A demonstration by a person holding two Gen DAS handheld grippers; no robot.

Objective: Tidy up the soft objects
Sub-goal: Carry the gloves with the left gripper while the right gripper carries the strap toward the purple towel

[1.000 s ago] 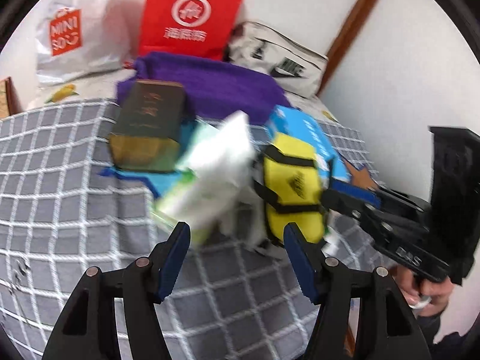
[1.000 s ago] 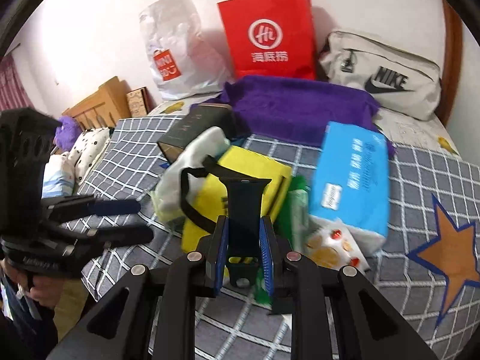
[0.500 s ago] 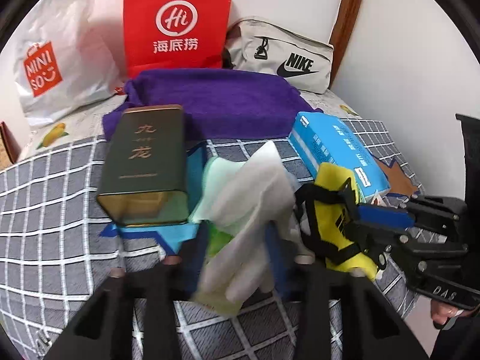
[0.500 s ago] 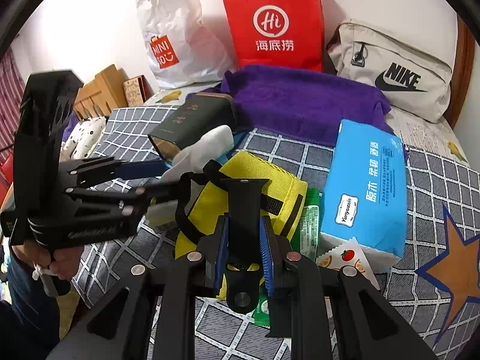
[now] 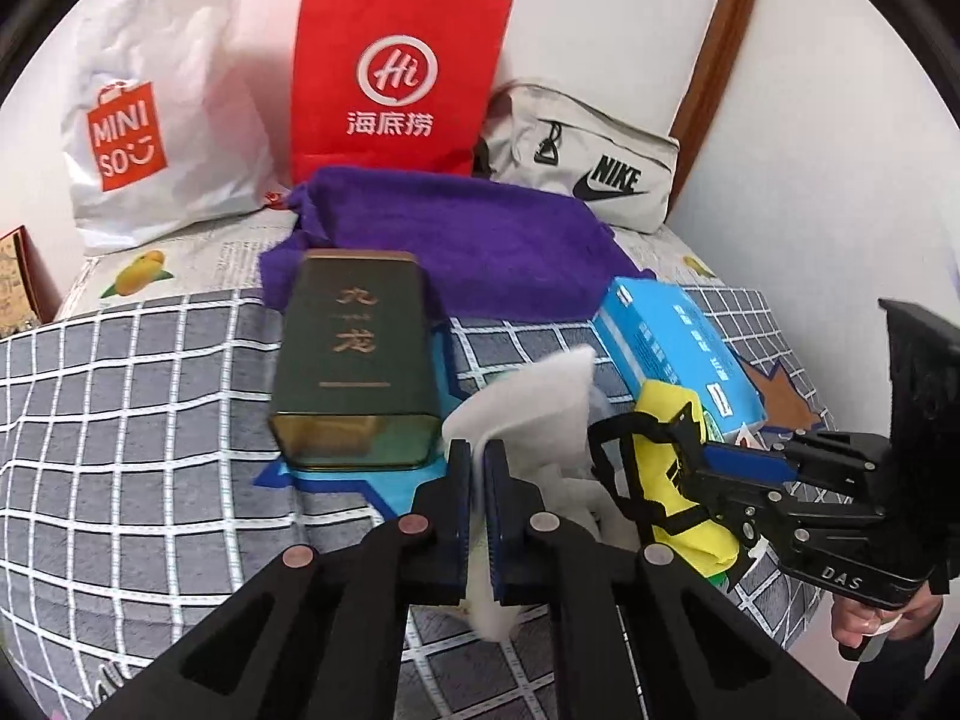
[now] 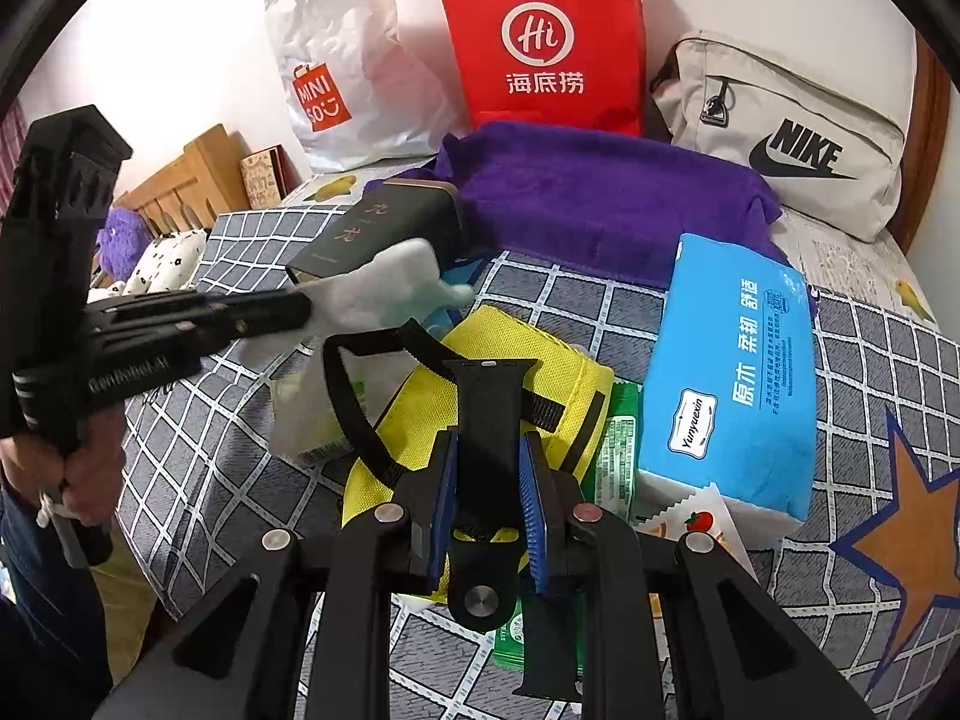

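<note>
Left gripper (image 5: 477, 456) clamped on a white cloth (image 5: 534, 402), jaws narrow, only the thin fabric between the blue pads; cloth lifted above the checked bedspread (image 5: 138, 420), its upper corner fanned out to the right, its lower edge hanging below the fingers. In the right wrist view, same cloth (image 6: 384, 288) pinched at the tip of that gripper (image 6: 300, 306), held over the front end of a dark green tin (image 6: 384, 222).

Right gripper (image 6: 489, 450) closed on a black strap (image 6: 489, 414) of a yellow pouch (image 6: 528, 372), jaws narrow around the strap's flat tab, the pouch itself resting on the bedspread (image 6: 240, 420) just beyond the fingers. From the left wrist view, pouch (image 5: 678, 468) bunched at the tip of the right gripper (image 5: 696, 462), just right of the cloth.

Blue tissue pack (image 6: 738, 372) lying just right of the pouch, a green packet (image 6: 618, 456) wedged between them, a small snack packet with a tomato print (image 6: 696, 525) at the tissue pack's near end. Purple towel (image 5: 462, 240) spread behind the tin (image 5: 354, 360). Along the wall: white shopping bag (image 5: 144, 120), red paper bag (image 5: 396, 72), grey sports bag (image 5: 588, 162).
</note>
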